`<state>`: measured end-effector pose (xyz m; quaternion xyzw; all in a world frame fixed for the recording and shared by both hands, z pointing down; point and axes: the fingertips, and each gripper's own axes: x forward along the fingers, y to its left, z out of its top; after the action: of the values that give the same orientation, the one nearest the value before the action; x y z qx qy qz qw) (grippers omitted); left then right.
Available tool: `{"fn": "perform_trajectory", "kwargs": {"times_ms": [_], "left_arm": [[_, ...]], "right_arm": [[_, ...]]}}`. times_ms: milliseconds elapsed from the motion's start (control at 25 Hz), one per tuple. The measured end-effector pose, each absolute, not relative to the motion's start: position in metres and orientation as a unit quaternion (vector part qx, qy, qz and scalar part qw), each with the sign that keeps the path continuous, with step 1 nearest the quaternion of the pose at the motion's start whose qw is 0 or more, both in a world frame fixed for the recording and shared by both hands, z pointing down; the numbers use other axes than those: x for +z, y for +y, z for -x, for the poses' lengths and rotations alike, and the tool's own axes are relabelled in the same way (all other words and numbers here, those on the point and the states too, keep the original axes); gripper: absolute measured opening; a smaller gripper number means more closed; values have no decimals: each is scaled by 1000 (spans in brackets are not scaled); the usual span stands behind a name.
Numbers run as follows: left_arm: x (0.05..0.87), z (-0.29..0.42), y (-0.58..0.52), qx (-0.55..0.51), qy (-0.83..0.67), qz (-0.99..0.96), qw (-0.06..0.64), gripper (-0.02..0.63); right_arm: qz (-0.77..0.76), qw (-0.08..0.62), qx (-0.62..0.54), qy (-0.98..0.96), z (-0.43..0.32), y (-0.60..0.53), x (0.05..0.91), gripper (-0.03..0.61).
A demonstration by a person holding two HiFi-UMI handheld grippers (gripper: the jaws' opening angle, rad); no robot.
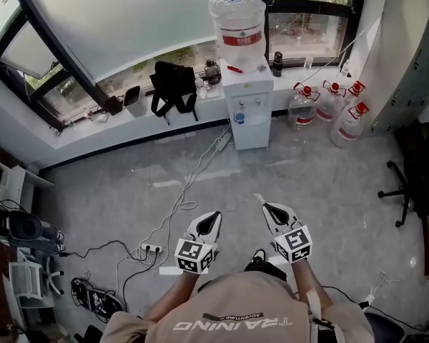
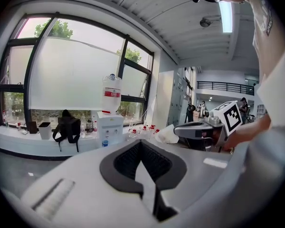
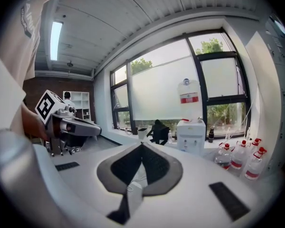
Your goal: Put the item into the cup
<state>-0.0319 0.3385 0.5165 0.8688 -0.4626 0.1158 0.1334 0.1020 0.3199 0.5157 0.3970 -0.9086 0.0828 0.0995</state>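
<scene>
The fingers of the left gripper (image 2: 141,144) are pressed together on nothing, while those of the right gripper (image 3: 141,145) pinch a small pale crumpled scrap (image 2: 167,134), both held side by side over the floor (image 1: 329,184), well apart from the water dispenser (image 1: 247,113).

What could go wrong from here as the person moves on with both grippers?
White cables and a power strip lie on the floor just ahead of the left gripper; a step forward might snag them.
No cup or item shows in any view, so there is nothing to grasp yet.
The right gripper, like the left, has its jaws together; they would need opening first.
</scene>
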Motion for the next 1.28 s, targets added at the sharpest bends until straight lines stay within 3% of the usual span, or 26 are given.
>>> {"fn": "perform_trajectory", "kwargs": {"times_ms": [560,840,1080,1280], "left_arm": [[519,12,232,101,-471,-861,164,8],[533,54,172,82,-460,-862,196,8],[515,88,115,85,-423,-887,163,8],[525,110,79,85,-399,-896,174,8]], "right_arm": [[-385,89,110,-912,-120,224,532,11],[-415,107,107,-897,-95,176,533,11],[-452,111,92,-880,-62,129,515,11],[-480,108,92,-866,-37,99,512,11]]}}
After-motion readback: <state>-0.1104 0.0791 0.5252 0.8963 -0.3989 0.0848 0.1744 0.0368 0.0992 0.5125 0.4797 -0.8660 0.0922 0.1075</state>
